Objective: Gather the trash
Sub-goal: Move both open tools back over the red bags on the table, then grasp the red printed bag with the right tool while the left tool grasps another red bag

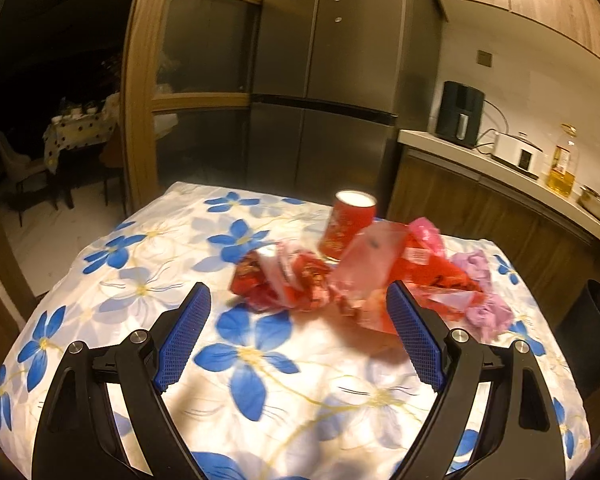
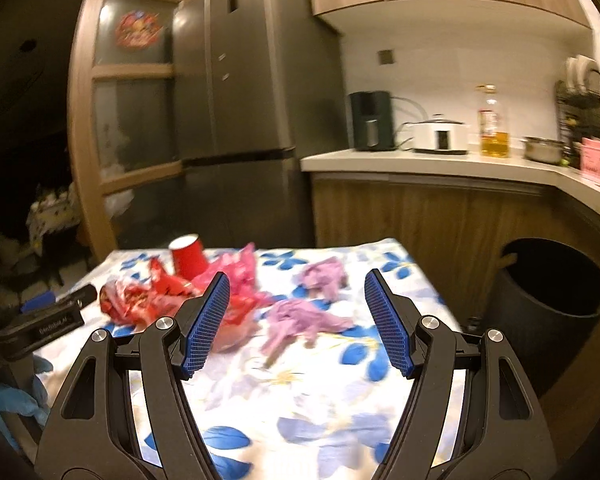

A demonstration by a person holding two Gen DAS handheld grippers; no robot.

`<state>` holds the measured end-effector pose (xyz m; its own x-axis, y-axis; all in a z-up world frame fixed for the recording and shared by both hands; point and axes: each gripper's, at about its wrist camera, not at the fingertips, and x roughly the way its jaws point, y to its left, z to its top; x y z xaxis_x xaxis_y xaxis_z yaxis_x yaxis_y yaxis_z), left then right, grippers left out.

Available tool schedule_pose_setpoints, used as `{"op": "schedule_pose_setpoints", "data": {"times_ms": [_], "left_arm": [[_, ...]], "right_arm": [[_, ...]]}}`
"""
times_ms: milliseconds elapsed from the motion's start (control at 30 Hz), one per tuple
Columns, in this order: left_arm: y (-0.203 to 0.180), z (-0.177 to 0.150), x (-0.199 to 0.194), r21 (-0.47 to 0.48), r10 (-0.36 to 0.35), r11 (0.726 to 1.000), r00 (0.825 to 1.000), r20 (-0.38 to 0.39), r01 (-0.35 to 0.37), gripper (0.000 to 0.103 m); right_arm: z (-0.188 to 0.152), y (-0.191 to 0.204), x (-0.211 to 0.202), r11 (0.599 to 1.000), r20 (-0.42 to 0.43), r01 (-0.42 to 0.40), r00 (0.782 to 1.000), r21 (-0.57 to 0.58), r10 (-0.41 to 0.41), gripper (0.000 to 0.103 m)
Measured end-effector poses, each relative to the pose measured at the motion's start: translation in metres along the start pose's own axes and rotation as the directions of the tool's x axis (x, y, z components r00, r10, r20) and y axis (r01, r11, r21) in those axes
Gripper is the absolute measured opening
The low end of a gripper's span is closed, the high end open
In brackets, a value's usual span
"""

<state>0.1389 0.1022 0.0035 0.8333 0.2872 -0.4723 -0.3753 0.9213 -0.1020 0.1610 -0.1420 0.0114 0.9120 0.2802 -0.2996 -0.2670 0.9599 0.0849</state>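
Blue ribbed pads frame both views: your left gripper stands wide with nothing between the jaws, your right gripper somewhat narrower, also empty. Both hang above the near part of the flowered tablecloth, not touching any trash.

Trash sits mid-table. Nearest your right gripper: a purple crumpled wad, a second purple wad just behind it. Likely light, soft, will squash; pinch through the bulk, not a loose flap, or it tears and trails.

Left of those: pink plastic bag overlapping red wrappers. Thin film, probably slippery and springy; take a bunched fold, close fully. Pieces overlap, so lifting one may drag its neighbour.

Behind the pile: red paper cup, upright, touching or just behind the bag, can't tell which. Light and crushable, tips easily; grip the wall gently near the rim, or clear the bag first.

In the right view your other gripper's body shows at the left edge, with a blue-gloved hand below it. Keep the two apart over the pile.

Black bin stands on the floor off the table's right side, open-topped, near the table corner. Far: fridge, counter with oil bottle, cooker, pot. None in the way.
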Motion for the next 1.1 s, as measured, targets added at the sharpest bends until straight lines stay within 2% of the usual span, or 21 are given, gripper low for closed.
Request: {"op": "schedule_pose_setpoints", "data": {"times_ms": [100, 400, 667, 767, 933, 1033, 1100], "left_arm": [[0.012, 0.001, 0.005, -0.013, 0.011, 1.000, 1.000, -0.001, -0.011, 0.086], [0.034, 0.007, 0.027, -0.040, 0.042, 0.998, 0.999, -0.021, -0.042, 0.086], [0.041, 0.014, 0.042, -0.042, 0.051, 0.998, 0.998, -0.025, -0.052, 0.086], [0.041, 0.015, 0.048, -0.035, 0.051, 0.998, 0.998, -0.029, -0.052, 0.086], [0.040, 0.015, 0.055, -0.028, 0.047, 0.998, 0.998, -0.036, -0.048, 0.085], [0.041, 0.016, 0.059, -0.033, 0.044, 0.998, 0.998, -0.042, -0.045, 0.085], [0.041, 0.018, 0.064, -0.032, 0.035, 0.999, 0.998, -0.045, -0.036, 0.085]], "right_arm": [[-0.005, 0.019, 0.023, 0.999, -0.035, -0.047, 0.998, -0.025, 0.046, 0.069], [-0.006, 0.060, 0.074, 0.989, -0.091, -0.124, 0.989, -0.076, 0.117, 0.069], [-0.009, 0.079, 0.106, 0.976, -0.147, -0.190, 0.974, -0.105, 0.174, 0.067], [-0.015, 0.083, 0.114, 0.970, -0.177, -0.214, 0.965, -0.112, 0.192, 0.053], [-0.023, 0.086, 0.121, 0.963, -0.214, -0.241, 0.954, -0.123, 0.211, 0.014], [-0.025, 0.086, 0.120, 0.961, -0.217, -0.250, 0.951, -0.119, 0.221, 0.004], [-0.025, 0.084, 0.118, 0.961, -0.209, -0.254, 0.951, -0.111, 0.228, 0.001]]}}
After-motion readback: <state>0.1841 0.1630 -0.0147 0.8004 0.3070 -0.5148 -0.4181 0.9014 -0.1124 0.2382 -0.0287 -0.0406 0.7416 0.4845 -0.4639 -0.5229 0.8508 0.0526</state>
